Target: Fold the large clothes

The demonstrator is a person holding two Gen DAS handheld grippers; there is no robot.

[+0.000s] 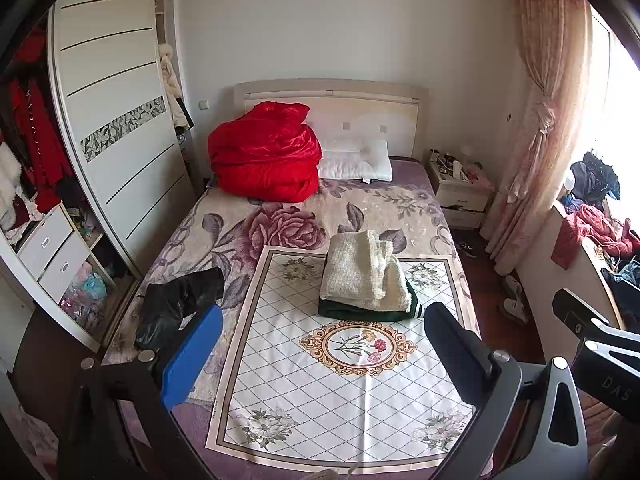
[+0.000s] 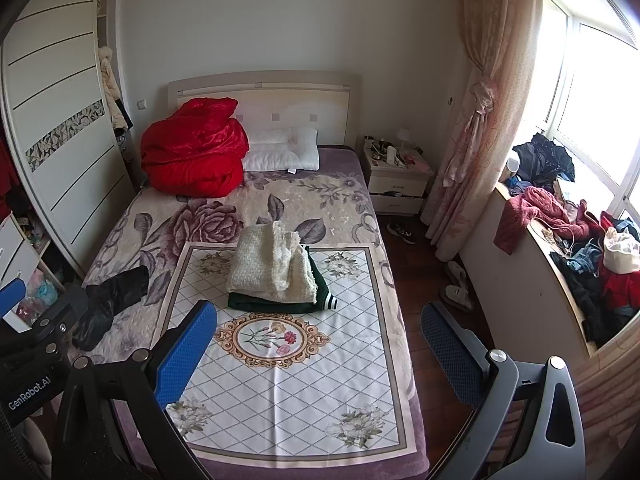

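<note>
The right wrist view takes in the window sill point(image 2: 560, 276) heaped with mixed clothes point(image 2: 592, 248), which the left wrist view shows only at its edge; the left wrist view shows more of the open wardrobe point(image 1: 116, 120) with red garments hanging inside. On the bed point(image 1: 224, 220) lies a white patterned cloth point(image 1: 340, 380), and on it a folded cream sweater point(image 1: 364, 270) stacked on a folded dark green garment point(image 1: 360, 308). A black garment point(image 1: 176, 300) lies crumpled near the bed's left edge. Both the left hand-held gripper point(image 1: 320, 356) and the right hand-held gripper point(image 2: 320, 352) hover spread wide, gripping nothing, with the stack ahead of them and well apart.
</note>
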